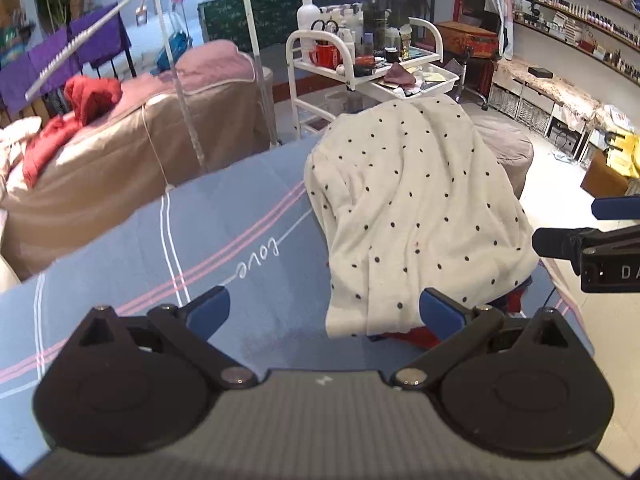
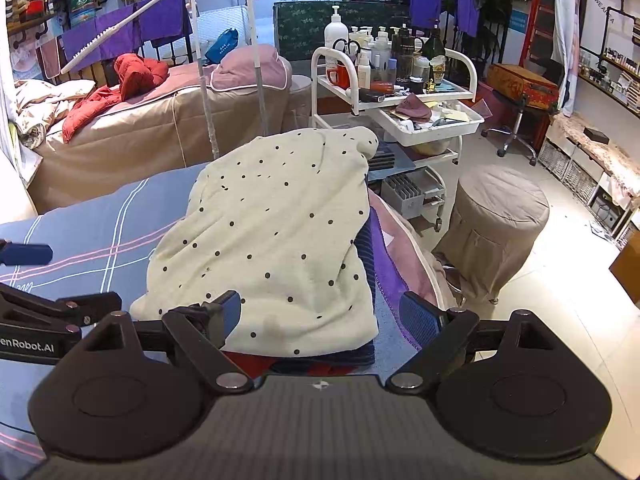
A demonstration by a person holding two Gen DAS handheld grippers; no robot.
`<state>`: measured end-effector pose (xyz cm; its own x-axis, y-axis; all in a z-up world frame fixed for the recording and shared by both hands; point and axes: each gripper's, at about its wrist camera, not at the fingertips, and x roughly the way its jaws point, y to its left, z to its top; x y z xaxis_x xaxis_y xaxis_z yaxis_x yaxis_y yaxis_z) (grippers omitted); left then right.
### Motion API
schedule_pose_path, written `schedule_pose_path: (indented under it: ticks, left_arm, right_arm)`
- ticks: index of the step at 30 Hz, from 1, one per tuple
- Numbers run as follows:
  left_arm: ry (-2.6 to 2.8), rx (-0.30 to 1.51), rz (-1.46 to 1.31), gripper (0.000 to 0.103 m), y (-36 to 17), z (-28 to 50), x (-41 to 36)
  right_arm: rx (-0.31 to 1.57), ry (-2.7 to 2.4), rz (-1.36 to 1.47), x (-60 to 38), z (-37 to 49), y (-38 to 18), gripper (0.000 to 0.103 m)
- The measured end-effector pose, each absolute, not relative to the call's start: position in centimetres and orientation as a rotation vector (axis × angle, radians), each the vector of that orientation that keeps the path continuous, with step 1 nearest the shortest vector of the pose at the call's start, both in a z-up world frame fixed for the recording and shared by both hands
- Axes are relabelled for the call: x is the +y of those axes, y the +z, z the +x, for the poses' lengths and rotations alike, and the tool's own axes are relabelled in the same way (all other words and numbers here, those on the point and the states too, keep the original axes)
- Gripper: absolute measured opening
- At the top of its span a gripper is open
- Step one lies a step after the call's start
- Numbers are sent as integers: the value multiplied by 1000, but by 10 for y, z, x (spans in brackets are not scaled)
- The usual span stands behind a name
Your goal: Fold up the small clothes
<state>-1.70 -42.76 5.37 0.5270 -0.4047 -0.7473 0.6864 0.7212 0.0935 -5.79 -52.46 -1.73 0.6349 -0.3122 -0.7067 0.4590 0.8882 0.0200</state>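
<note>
Polka-dot garment [image 1: 416, 216], cream with dark spots, lies draped over a heap of other clothes on the bed [image 1: 160, 256], near its right edge; red and striped blue cloth [image 2: 320, 360] peeks from under its near hem. The bed carries a blue sheet with pink and white lines. Left claw [image 1: 325, 312] hangs above the sheet with its blue pads wide apart, holding nothing. Right claw [image 2: 320, 314] stands just as wide, its left pad just over the garment's near hem, gripping nothing. Beyond the bed a white trolley [image 2: 400, 92] has its top tray crowded with pump bottles, a red mug and scissors, and a pulled-out tray [image 2: 472, 122] holding a purple cloth and papers.
</note>
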Motion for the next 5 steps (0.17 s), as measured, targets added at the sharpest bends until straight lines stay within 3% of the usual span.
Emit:
schedule_pose_path:
  ticks: [5]
  left_arm:
    - [-683, 807, 398, 103, 55, -16, -430]
  right_arm:
    - [767, -452, 200, -525, -57, -16, 103]
